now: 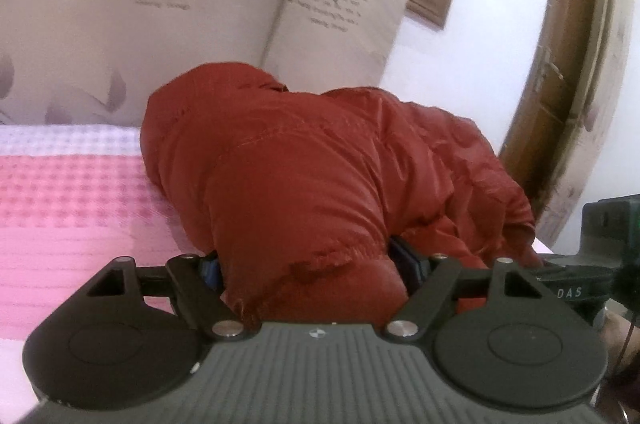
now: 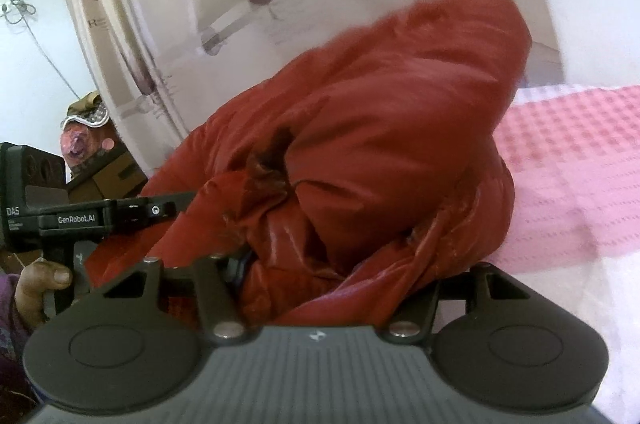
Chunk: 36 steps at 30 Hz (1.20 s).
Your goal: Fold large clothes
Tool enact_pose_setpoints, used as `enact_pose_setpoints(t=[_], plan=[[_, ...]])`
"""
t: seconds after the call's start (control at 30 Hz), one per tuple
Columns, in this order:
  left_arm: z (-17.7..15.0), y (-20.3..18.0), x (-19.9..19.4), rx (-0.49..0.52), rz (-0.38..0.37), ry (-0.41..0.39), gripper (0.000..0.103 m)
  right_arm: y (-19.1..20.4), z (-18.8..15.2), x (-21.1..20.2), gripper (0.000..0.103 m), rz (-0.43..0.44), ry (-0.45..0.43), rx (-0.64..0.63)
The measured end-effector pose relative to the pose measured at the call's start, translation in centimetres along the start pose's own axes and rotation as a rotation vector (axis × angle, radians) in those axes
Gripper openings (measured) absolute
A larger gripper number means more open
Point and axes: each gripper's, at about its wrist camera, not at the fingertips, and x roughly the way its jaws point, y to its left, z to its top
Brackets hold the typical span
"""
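A large red padded jacket [image 1: 304,160] lies bunched on the pink checked bedspread [image 1: 68,208]. My left gripper [image 1: 312,268] is shut on a thick fold of the jacket, whose hem bulges between its jaws and hides the fingertips. In the right wrist view the jacket [image 2: 380,112] rises in a heap, and my right gripper [image 2: 336,276] is shut on its shiny bunched edge, with the fingers buried in the cloth. The left gripper's body [image 2: 80,216] shows at the left of the right wrist view, held by a hand.
A curtain with purple flower prints [image 1: 192,4] hangs behind the bed. A wooden door [image 1: 568,72] stands at the right. The pink bedspread [image 2: 580,164] extends to the right of the jacket. A cardboard box and clutter [image 2: 104,176] sit beyond the bed's left side.
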Motion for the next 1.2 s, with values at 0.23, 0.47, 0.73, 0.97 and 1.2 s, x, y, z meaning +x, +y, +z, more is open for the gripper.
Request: enact_pose_setpoints(t=[0.23, 0.47, 0.73, 0.97, 1.2], plan=[[1.8, 3.2, -2.6, -0.015, 0.069, -0.051, 0.077, 3.6, 1.9, 3.7, 0.059, 0.034, -0.002, -0.064], [2.9, 7.4, -4.7, -0.015, 0.153, -0.088, 0.077, 6.7, 3.3, 8.7, 0.059, 0.069, 0.006, -0.107], [4.3, 12.7, -5.5, -0.023, 0.237, -0.121, 0.077, 10.3, 4.5, 15.0, 0.059, 0.078, 0.009, -0.154], [4.1, 16.7, -4.9, -0.02, 0.296, -0.115, 0.077, 11.4, 3.8, 19.6, 0.058, 0.07, 0.036, -0.161], [1.1, 19.0, -5.0, -0.054, 0.318, -0.095, 0.08, 11.4, 2.1, 21.5, 0.06, 0.068, 0.079, -0.15]])
